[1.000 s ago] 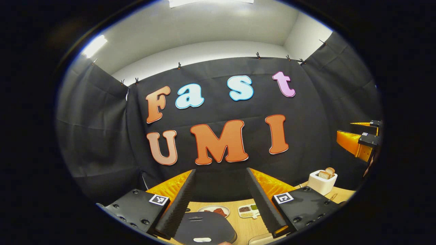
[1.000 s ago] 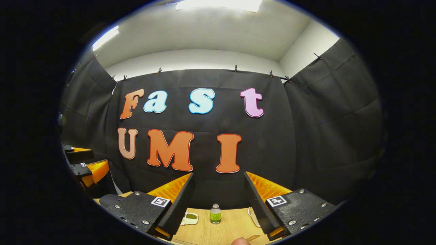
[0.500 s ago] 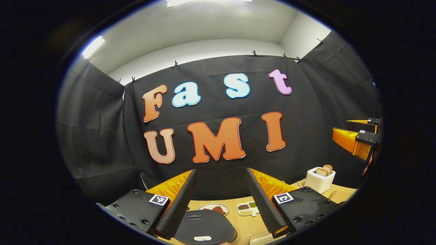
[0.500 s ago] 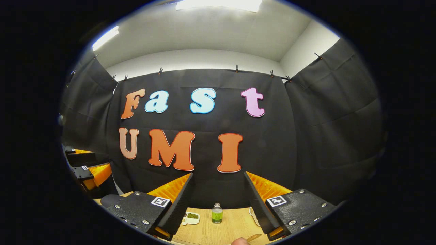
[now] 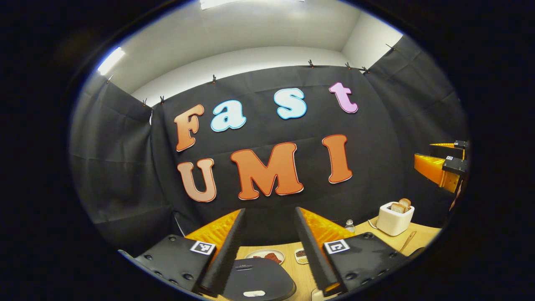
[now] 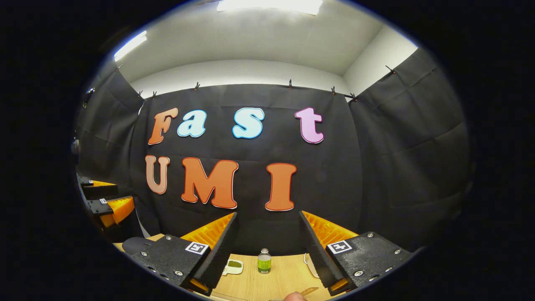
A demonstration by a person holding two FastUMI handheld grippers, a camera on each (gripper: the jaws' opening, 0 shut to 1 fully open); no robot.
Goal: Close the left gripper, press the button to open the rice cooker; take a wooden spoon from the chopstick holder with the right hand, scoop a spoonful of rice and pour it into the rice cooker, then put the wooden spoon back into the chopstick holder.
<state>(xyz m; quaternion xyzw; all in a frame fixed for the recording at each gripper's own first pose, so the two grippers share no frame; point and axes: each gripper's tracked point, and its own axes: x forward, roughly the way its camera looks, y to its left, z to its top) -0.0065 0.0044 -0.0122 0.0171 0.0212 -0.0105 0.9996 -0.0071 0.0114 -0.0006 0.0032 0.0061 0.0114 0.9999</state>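
Note:
In the left gripper view the rice cooker's dark lid (image 5: 259, 278) lies low between my fingers, shut, with its pale button (image 5: 254, 293) at the bottom edge. My left gripper (image 5: 268, 211) hangs above it, open and holding nothing. A wooden handle (image 5: 407, 240) sticks up near the table's right edge. In the right gripper view my right gripper (image 6: 267, 214) is open and empty above the table (image 6: 288, 276), and a wooden tip (image 6: 309, 291) shows at the bottom edge next to a fingertip (image 6: 294, 297). Each view also catches the other gripper at its side: the right one (image 5: 443, 167) and the left one (image 6: 106, 200).
A white toaster (image 5: 395, 217) with bread stands at the back right. A plate of red food (image 5: 267, 256) and a small bottle (image 5: 350, 225) lie behind the cooker. In the right gripper view, a green bottle (image 6: 263, 262) and a small dish (image 6: 234, 265) stand ahead.
My left gripper's fingers have drawn a little closer together and its view has tilted slightly, bringing the small bottle into sight. The right gripper has hardly moved.

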